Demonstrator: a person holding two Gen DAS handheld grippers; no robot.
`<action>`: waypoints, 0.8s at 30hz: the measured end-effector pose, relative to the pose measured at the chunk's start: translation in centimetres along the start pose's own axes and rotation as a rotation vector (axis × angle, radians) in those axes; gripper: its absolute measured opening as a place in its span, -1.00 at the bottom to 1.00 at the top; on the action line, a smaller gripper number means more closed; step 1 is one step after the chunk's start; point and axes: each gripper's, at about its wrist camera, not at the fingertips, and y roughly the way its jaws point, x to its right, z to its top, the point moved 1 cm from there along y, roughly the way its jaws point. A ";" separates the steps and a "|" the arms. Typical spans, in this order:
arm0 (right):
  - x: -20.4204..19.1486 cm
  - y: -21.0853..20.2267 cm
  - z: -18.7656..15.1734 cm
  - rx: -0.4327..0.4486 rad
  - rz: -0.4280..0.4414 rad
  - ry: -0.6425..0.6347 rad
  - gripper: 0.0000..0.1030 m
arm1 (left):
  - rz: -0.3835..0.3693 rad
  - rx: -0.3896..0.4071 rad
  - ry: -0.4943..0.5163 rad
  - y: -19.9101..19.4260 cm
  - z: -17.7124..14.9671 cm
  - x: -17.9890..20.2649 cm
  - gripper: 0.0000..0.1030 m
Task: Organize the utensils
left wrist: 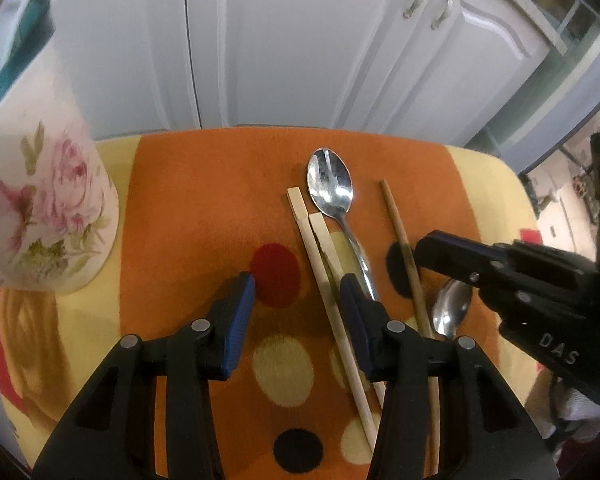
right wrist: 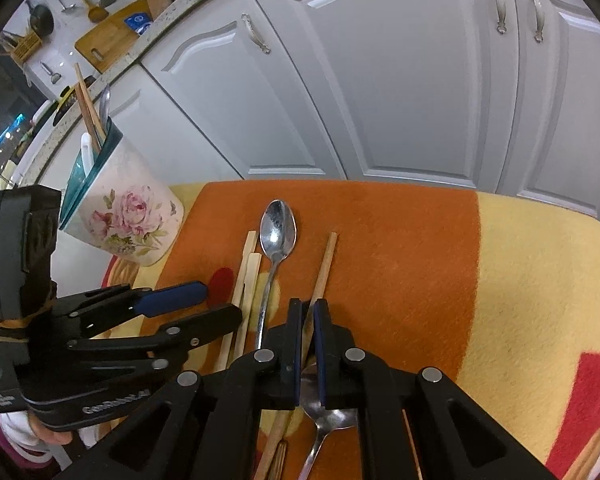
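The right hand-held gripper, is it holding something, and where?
Yes. The right hand-held gripper pinches the brown chopstick partway along its shaft.

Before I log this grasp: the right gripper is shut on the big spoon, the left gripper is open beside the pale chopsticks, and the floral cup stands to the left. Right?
Not quite. The right gripper is shut on the brown chopstick, not the big spoon, which lies free on the cloth; the right wrist view shows this. The left gripper is open beside the pale chopsticks, and the floral cup stands to the left.
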 end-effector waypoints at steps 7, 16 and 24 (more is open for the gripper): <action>-0.4 0.0 0.3 0.001 0.001 -0.011 -0.90 | 0.012 -0.002 0.030 -0.6 -1.2 -1.0 -0.34; -0.5 0.5 1.3 0.003 -0.012 -0.027 -0.90 | -0.007 -0.016 -0.052 -0.7 0.1 -2.8 -0.36; 0.0 2.3 2.4 -0.030 -0.055 -0.021 -0.89 | 0.056 0.002 -0.042 0.2 1.1 -1.9 -0.33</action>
